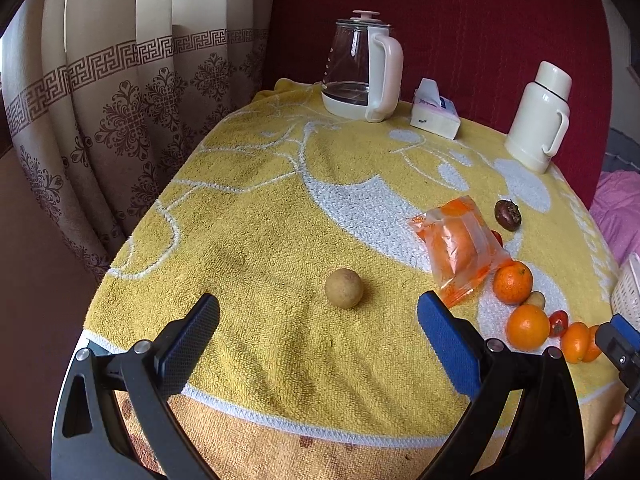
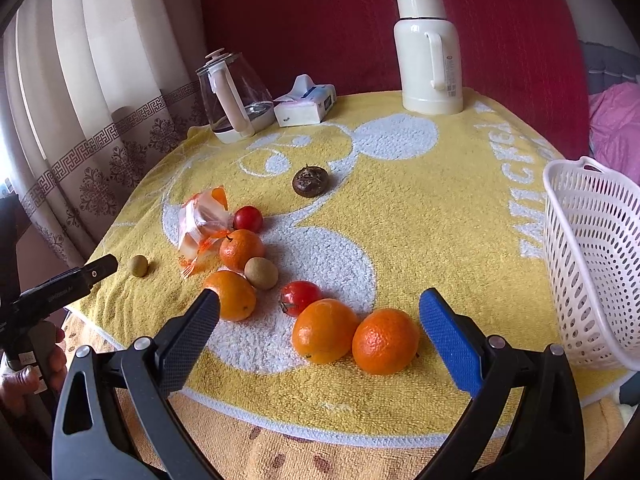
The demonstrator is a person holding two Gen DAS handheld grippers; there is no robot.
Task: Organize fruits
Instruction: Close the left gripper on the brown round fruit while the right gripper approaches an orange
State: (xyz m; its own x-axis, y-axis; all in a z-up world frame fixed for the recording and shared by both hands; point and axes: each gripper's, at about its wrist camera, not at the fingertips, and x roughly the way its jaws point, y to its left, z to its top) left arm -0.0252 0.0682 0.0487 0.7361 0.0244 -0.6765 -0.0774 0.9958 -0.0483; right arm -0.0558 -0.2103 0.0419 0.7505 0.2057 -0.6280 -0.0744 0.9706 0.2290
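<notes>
Left tool (image 1: 318,320): jaws spread wide, nothing held between them, fingers level above the table. Right tool (image 2: 319,318): jaws likewise wide apart and empty. A hand (image 2: 28,364) grips the left tool's handle, partly visible.

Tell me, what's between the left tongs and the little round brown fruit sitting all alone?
Nothing but bare yellow towel. In the left wrist view, the open left tongs face the lone brown fruit with no other fruit between.
</notes>
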